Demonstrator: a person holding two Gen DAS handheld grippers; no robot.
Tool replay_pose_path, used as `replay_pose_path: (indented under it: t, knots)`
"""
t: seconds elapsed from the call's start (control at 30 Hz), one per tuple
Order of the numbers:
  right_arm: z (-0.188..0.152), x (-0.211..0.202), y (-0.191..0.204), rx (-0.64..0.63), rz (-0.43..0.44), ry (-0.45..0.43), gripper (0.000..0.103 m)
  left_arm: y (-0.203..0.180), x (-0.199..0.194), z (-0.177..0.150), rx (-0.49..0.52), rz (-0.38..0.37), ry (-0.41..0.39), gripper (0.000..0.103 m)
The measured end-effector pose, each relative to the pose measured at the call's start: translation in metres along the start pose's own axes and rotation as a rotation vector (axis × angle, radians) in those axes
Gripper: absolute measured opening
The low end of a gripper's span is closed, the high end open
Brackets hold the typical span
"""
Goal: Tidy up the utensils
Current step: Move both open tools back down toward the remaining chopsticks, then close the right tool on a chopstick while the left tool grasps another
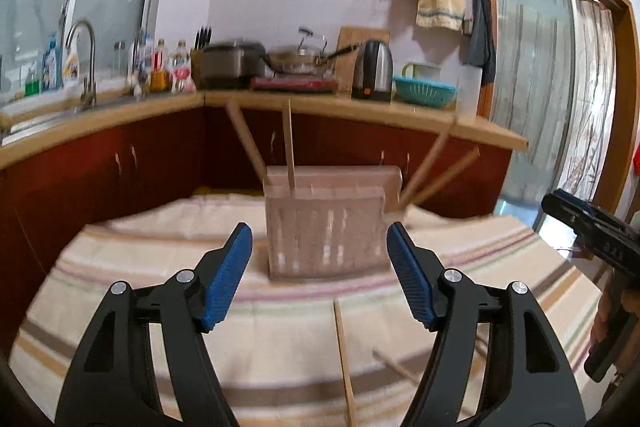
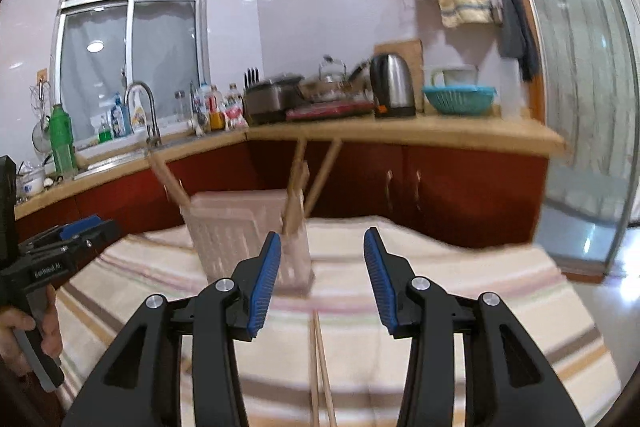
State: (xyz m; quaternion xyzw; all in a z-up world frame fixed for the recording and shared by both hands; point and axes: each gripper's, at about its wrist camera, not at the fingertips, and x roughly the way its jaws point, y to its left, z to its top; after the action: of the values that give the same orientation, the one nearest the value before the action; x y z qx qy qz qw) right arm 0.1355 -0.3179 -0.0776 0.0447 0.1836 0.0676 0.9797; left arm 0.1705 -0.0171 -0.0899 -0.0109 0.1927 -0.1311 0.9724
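Chopsticks (image 2: 320, 371) lie between right gripper's (image 2: 322, 271) spread fingers (image 2: 266, 279).

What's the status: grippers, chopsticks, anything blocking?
Left gripper and right gripper open, empty. Several chopsticks upright in the holder, loose chopsticks flat on the striped cloth. Nothing in the way.

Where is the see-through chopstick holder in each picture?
Left wrist view: the chopstick holder stands at the middle, on the striped cloth, beyond the open left gripper.
Right wrist view: the holder is left of middle, partly behind the right gripper.
Shared landmark: the steel kettle on the counter.
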Motion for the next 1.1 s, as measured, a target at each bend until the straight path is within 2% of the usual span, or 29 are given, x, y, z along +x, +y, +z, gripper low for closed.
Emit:
replay_pose_path:
  t: [0.33, 0.5, 0.93, 1.03, 1.1]
  knots:
    - [-0.087, -0.018, -0.016, 0.050, -0.036, 0.165, 0.043, -0.007, -0.012, -0.077, -0.017, 0.021, 0.165, 0.068]
    - [-0.112, -0.016, -0.017, 0.054, -0.035, 0.238, 0.035, -0.014, -0.012, -0.099, -0.011, 0.027, 0.221, 0.068]
    - [-0.145, -0.009, -0.015, 0.042, -0.025, 0.351, 0.027, -0.018, -0.004, -0.134, 0.007, 0.031, 0.321, 0.063]
    - [-0.147, -0.009, -0.014, 0.018, -0.042, 0.357, 0.022, -0.017, -0.003, -0.140, 0.005, 0.022, 0.340, 0.061]
    - [-0.147, -0.010, -0.014, 0.015, -0.040, 0.360, 0.014, -0.017, -0.003, -0.144, 0.006, 0.017, 0.350, 0.061]
